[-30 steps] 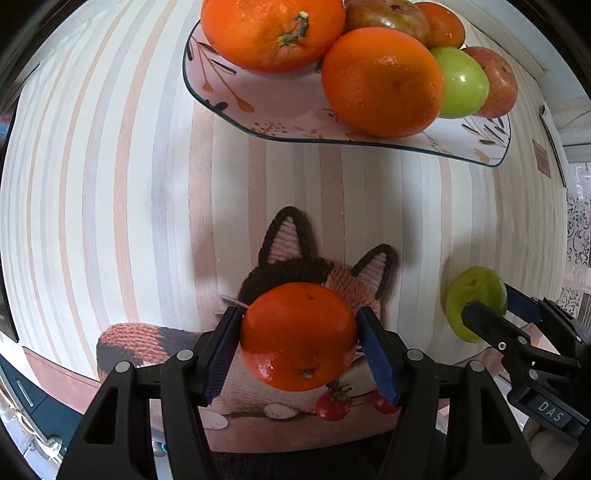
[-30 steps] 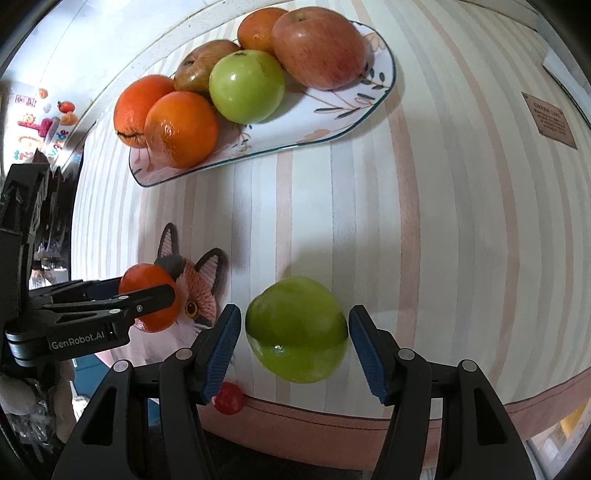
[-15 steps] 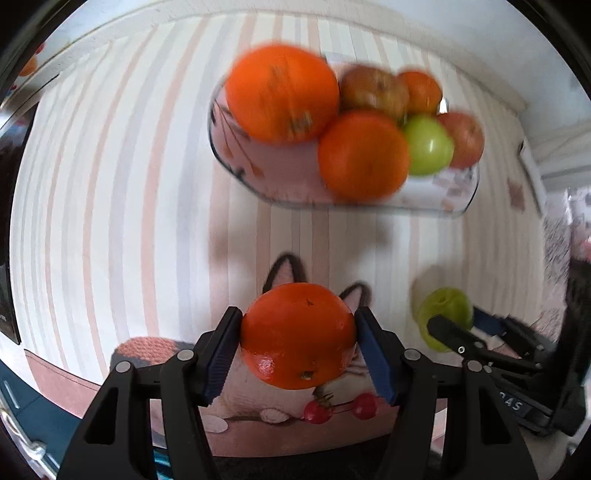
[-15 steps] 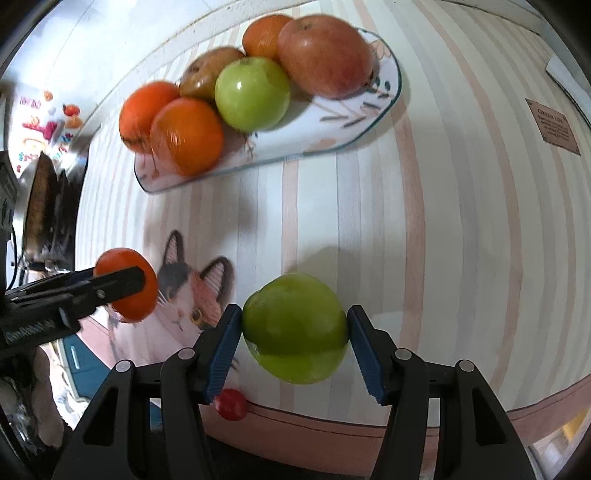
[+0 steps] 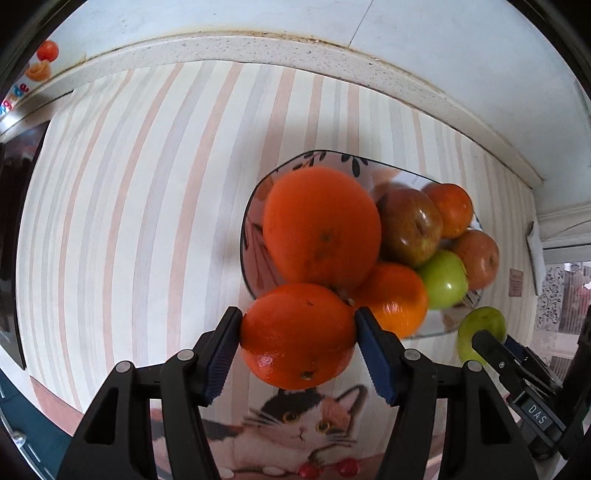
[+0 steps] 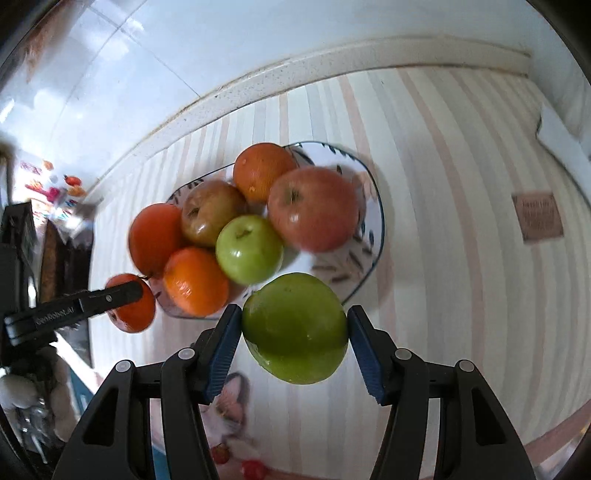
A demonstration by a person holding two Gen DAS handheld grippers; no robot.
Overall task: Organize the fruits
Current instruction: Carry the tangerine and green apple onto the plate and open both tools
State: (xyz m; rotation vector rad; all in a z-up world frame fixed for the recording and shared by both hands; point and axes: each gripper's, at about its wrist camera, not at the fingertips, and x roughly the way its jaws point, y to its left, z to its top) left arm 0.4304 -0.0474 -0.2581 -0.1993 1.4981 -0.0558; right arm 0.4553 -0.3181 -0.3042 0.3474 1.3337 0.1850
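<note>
My left gripper [image 5: 298, 341] is shut on an orange [image 5: 297, 334], held in the air just before the near left rim of the patterned plate [image 5: 255, 236]. My right gripper [image 6: 294, 334] is shut on a green apple [image 6: 295, 326], held above the plate's [image 6: 373, 240] near edge. The plate holds several fruits: oranges [image 5: 321, 227], a brownish apple [image 5: 410, 225], a red apple [image 6: 314, 206] and a small green apple [image 6: 249, 247]. In the right wrist view the left gripper [image 6: 110, 301] with its orange [image 6: 131, 314] shows at the left; the left wrist view shows the right gripper's green apple [image 5: 480, 328].
The striped tablecloth [image 5: 129, 203] covers the table up to a pale ledge and tiled wall [image 5: 295, 22] behind. A cat-picture mat [image 5: 303, 424] lies at the near table edge below the grippers. A brown label [image 6: 537, 216] lies on the cloth to the right of the plate.
Both grippers rose and moved forward from above the cat mat toward the plate, each keeping its fruit. The plate now sits close in front of the held fruit.
</note>
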